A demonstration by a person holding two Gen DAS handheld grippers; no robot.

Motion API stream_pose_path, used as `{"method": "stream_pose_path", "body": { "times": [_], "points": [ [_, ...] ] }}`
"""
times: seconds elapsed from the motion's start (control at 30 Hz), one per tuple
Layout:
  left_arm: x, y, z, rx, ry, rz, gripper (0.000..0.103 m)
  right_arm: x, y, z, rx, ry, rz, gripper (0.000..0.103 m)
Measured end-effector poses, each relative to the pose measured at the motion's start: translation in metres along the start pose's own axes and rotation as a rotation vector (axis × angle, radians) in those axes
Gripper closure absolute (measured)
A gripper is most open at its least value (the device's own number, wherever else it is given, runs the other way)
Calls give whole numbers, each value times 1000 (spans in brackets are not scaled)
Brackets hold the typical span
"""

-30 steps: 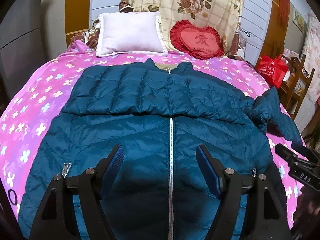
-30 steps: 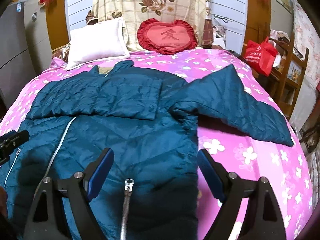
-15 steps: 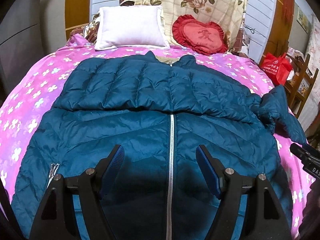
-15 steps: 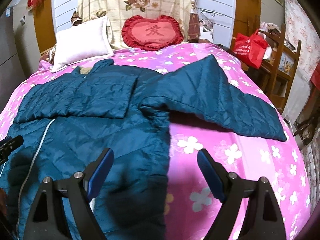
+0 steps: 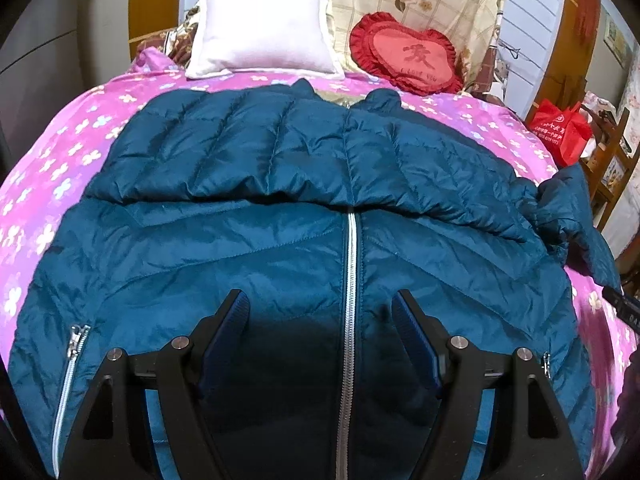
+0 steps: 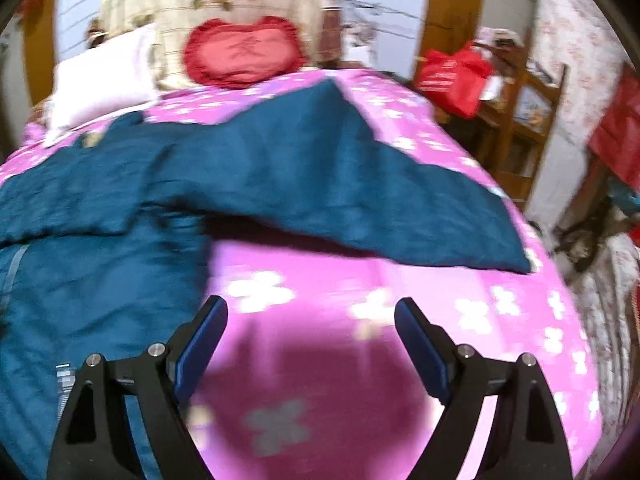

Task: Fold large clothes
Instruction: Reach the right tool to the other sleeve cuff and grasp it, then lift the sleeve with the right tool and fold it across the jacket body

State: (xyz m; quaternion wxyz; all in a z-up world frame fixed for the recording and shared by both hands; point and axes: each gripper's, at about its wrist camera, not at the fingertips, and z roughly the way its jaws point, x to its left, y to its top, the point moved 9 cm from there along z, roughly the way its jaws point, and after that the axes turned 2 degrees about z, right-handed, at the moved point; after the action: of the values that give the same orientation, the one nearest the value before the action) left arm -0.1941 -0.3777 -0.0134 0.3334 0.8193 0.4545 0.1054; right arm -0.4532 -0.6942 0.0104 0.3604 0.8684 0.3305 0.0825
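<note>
A dark teal puffer jacket [image 5: 280,248] lies face up on the pink flowered bed [image 5: 60,152], its silver zipper [image 5: 351,280] running down the middle. One sleeve is folded across the chest. My left gripper [image 5: 320,308] hangs open just above the lower front, straddling the zipper, nothing between its fingers. In the blurred right wrist view the other sleeve [image 6: 360,184] stretches out to the right over the bedspread [image 6: 400,320]. My right gripper [image 6: 310,312] stands open over bare pink cover, beside the jacket's side edge [image 6: 120,280].
A white pillow [image 5: 262,36] and a red heart cushion [image 5: 408,58] lean at the head of the bed. A red bag [image 5: 560,130] sits on wooden shelves [image 6: 516,120] to the right. The right gripper's tip [image 5: 624,306] shows at the left view's right edge.
My right gripper has slid to the right, off the jacket's hem and onto bare bedspread. My left gripper has sunk a little closer to the jacket front.
</note>
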Motion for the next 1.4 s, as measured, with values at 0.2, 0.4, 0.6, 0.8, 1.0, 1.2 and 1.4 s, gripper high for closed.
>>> {"method": "stream_pose_path", "body": {
  "times": [0.2,0.4,0.6,0.8,1.0,1.2,1.4],
  "points": [
    [-1,-5,5,12,-2,5,48,-69,13,31,13,-98,123,15],
    [0,-7,8,21,-7,12,49,-125,52,62,-10,-131,225,14],
    [-1,-10,11,25,-3,24,48,-178,68,94,-3,-162,327,13],
    [-2,-12,13,28,1,34,48,-216,59,135,78,-173,414,9],
    [-3,-12,12,24,-2,38,48,-210,53,143,82,-160,396,65],
    [-3,-4,0,18,23,97,50,-174,79,113,35,-128,247,92],
    [18,12,-20,-14,29,55,50,-114,130,43,-114,-1,180,91]
  ]
}}
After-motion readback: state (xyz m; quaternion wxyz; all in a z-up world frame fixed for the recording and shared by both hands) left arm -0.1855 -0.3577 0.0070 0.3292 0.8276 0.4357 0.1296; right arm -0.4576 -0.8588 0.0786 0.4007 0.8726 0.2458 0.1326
